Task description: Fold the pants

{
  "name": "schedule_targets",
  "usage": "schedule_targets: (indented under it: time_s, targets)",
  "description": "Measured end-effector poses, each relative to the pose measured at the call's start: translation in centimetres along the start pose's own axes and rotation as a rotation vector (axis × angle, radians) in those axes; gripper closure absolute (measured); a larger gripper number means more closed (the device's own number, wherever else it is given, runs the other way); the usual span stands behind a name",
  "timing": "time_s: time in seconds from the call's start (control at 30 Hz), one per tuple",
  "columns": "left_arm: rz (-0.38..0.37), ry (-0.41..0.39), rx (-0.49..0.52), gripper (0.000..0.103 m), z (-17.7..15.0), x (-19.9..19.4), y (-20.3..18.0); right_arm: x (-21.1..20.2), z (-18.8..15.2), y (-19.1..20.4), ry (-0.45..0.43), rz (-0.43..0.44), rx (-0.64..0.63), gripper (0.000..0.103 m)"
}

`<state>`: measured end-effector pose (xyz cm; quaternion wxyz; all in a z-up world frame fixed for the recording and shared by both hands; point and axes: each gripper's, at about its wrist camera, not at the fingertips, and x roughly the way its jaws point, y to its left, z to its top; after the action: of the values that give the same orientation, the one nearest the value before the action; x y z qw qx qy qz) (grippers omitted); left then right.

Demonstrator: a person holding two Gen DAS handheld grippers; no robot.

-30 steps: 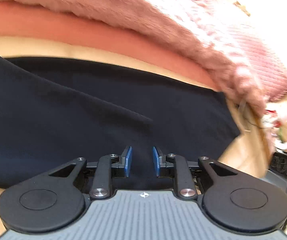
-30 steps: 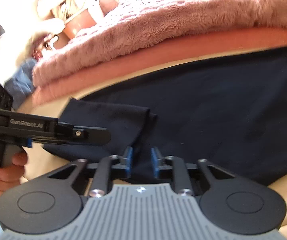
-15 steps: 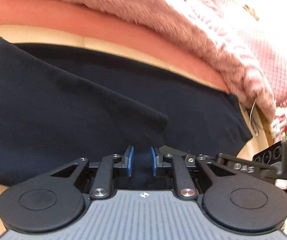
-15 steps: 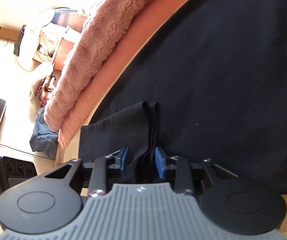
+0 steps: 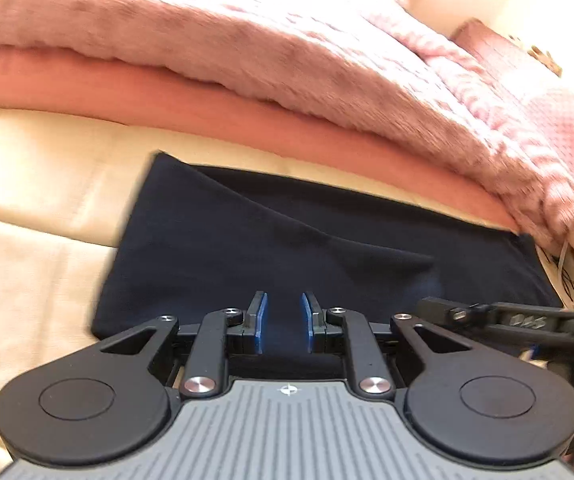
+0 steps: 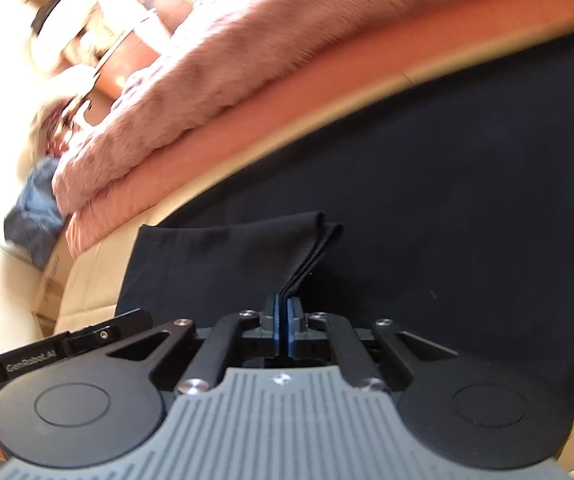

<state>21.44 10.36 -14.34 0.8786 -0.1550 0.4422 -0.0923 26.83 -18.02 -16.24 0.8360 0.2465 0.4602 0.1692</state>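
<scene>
fig: my right gripper point(image 6: 284, 320) is clamped tight on a bunched fold of the dark pants point(image 6: 427, 200), lifting that edge off the rest. my left gripper point(image 5: 283, 320) sits w/ jaws parted, nothing between them, over the pants point(image 5: 287, 240) laid flat on the cream bed point(image 5: 39, 184) beside a pink blanket point(image 5: 287, 48)

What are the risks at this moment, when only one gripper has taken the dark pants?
1. The right gripper pinches only a thin bunch of the pants; layers may slip out.
2. The left gripper is open, with cloth between its fingers but not gripped; lifting now could skew the fold.
3. The pink blanket lies close and may catch.
</scene>
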Motion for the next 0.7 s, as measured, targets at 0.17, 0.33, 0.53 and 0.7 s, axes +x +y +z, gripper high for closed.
schedule_targets:
  time_s: [0.17, 0.33, 0.53, 0.7]
  targets:
    - [0.039, -0.070, -0.088, 0.084, -0.9, -2.4, 3.0, -2.0, 3.1, 4.4, -0.025, 0.018, -0.115, 0.103]
    - [0.070, -0.143, -0.137, 0.084, -0.5, -5.1, 5.4, -5.9, 7.5, 7.9, -0.057, 0.055, -0.199, 0.103]
    - [0.082, -0.161, -0.155, 0.084, 0.2, -5.7, 5.6, -13.8, 12.8, 9.8, -0.150, 0.054, -0.274, 0.103]
    - [0.057, -0.134, -0.083, 0.084, 0.5, -4.0, 3.0, -20.5, 16.4, 7.7, -0.210, 0.004, -0.289, 0.103]
